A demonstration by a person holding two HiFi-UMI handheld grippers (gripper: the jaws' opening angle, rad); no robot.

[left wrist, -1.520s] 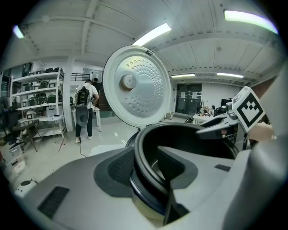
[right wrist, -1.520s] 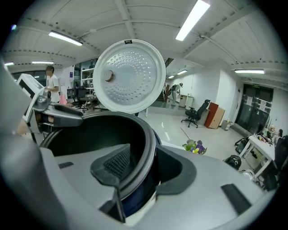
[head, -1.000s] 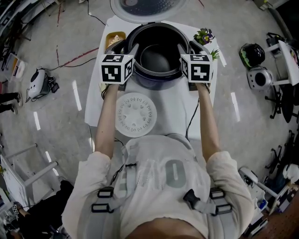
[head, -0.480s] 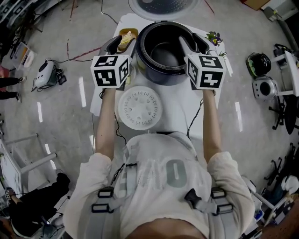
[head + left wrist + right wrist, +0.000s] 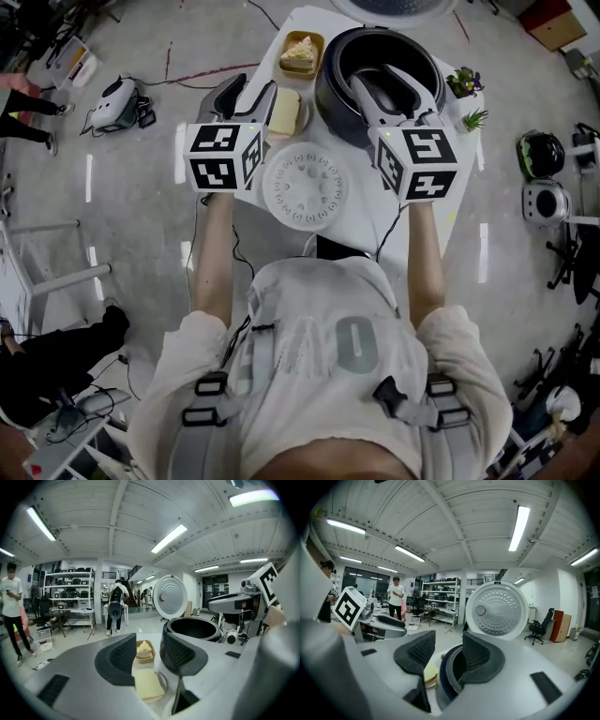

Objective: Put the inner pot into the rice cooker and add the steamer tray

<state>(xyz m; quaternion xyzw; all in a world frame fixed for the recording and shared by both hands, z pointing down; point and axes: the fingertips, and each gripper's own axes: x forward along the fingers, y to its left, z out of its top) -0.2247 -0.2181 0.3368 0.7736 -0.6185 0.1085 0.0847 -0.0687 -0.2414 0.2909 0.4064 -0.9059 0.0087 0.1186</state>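
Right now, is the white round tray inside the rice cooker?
No, the white steamer tray lies flat on the table, outside the rice cooker.

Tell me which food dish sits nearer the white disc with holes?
The plate with the pale yellow block, right behind the disc. The brown tray holding a cake slice lies farther back, beside the black cooker.
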